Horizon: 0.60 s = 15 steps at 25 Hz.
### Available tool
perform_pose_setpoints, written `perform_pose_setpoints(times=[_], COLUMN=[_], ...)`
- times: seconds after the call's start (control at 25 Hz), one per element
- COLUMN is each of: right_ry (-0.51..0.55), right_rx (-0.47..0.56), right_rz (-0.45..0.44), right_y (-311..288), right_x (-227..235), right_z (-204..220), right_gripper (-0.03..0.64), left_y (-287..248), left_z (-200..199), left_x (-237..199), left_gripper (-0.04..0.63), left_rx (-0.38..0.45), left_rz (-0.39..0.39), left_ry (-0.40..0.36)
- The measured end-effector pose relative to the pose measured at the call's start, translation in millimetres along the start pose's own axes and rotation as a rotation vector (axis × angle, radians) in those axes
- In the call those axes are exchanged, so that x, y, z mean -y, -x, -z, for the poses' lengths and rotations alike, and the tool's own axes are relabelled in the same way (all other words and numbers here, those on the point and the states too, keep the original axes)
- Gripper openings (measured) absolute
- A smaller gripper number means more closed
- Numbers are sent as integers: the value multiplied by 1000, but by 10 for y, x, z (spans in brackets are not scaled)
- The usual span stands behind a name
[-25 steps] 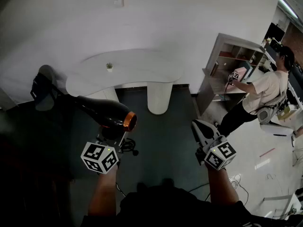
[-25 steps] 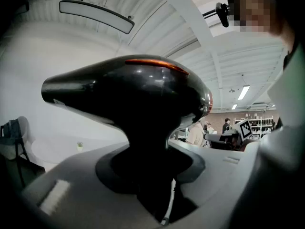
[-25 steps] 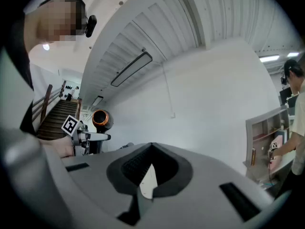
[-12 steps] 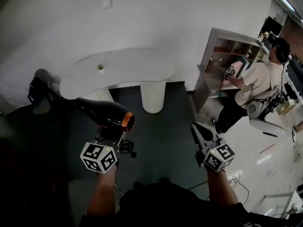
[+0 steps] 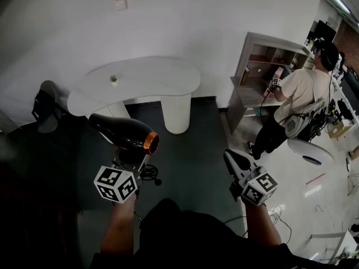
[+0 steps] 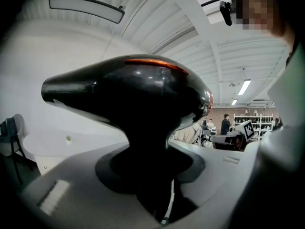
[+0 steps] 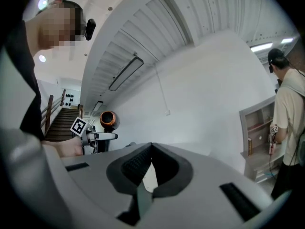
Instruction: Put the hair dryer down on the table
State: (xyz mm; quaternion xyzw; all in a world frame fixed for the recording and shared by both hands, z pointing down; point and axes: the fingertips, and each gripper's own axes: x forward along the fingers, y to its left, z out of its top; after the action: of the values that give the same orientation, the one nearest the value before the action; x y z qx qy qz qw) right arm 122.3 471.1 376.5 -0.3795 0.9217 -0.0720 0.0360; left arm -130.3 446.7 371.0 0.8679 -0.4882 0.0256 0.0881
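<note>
The left gripper stays clamped on the black hair dryer, carried in the air. The right gripper rides alongside, jaws pressed together and empty. The white table ahead has drawn slightly nearer – an approach under way, the set-down not yet begun.

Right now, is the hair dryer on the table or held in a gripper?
Held. The left gripper clamps the hair dryer by its handle, in the air over the dark floor, short of the white table.

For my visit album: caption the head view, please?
Left gripper holds a black hair dryer above the floor, white table ahead, right gripper shut and empty.
</note>
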Motion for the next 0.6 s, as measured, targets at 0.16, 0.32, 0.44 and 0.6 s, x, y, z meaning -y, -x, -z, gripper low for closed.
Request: perform_pose_setpoints(times=[0.16,0.32,0.44,0.6], right_ry=[-47,-88,-77,-79], right_rx=[-20,-17,-32,-38], right_rz=[15,17,10,21], right_y=[33,-84,-229,-502], right_x=[160,380,569,934], right_z=[131,209,211,165], right_gripper=[11,11,11,12], left_y=[-156,-451,-762,-1254], left_z=[37,31,44,28], left_x=[41,-58,-143,-314], left_gripper=[173,173,173,173], left_rx=[-25,-35,-32,-29], left_rz=[11,20,33,56], left_ry=[5,5,20,30])
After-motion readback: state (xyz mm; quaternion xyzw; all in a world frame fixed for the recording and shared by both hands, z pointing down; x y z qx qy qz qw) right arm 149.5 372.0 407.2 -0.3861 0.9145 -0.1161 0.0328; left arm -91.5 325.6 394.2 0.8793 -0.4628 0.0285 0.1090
